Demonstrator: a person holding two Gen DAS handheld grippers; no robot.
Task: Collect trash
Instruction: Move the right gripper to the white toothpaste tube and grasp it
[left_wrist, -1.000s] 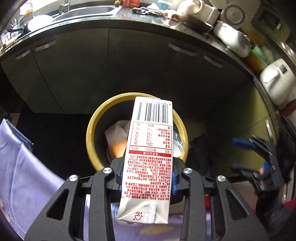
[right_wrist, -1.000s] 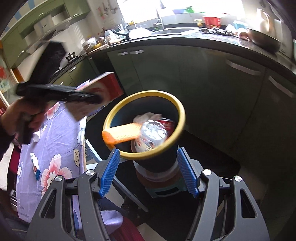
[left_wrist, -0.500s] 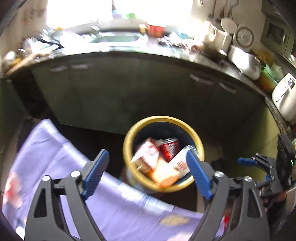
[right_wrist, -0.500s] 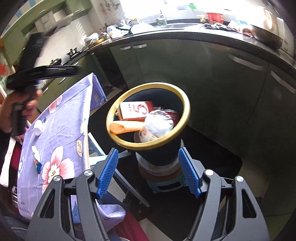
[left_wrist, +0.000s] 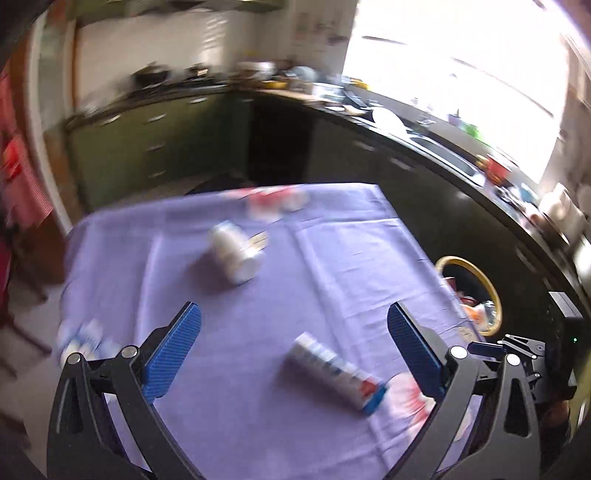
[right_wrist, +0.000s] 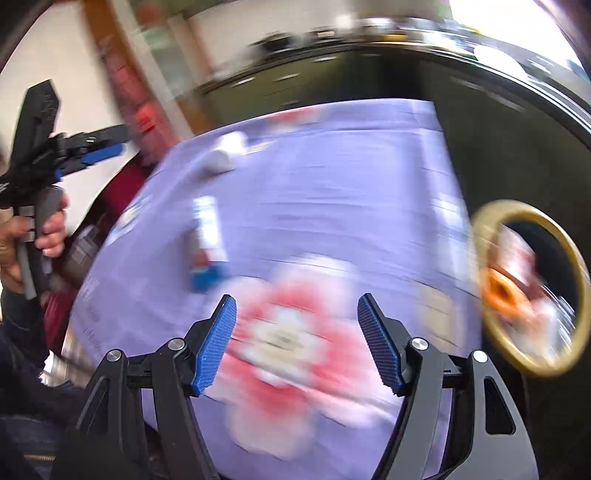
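My left gripper is open and empty above the purple tablecloth. A white and blue tube-shaped pack lies between its fingers, close below. A white jar lies on its side farther back. The yellow-rimmed bin with trash inside stands past the table's right edge. My right gripper is open and empty over the cloth's pink flower print. The pack lies ahead to its left, the jar farther back, the bin at right. The view is blurred.
Small blurred items lie at the table's left edge and far edge. Dark kitchen cabinets and a cluttered counter run behind and to the right of the table. The left gripper shows in the right wrist view, held by a hand.
The left gripper let go of the milk carton into the bin, then swung back over the table. The right gripper also turned from the bin to the table.
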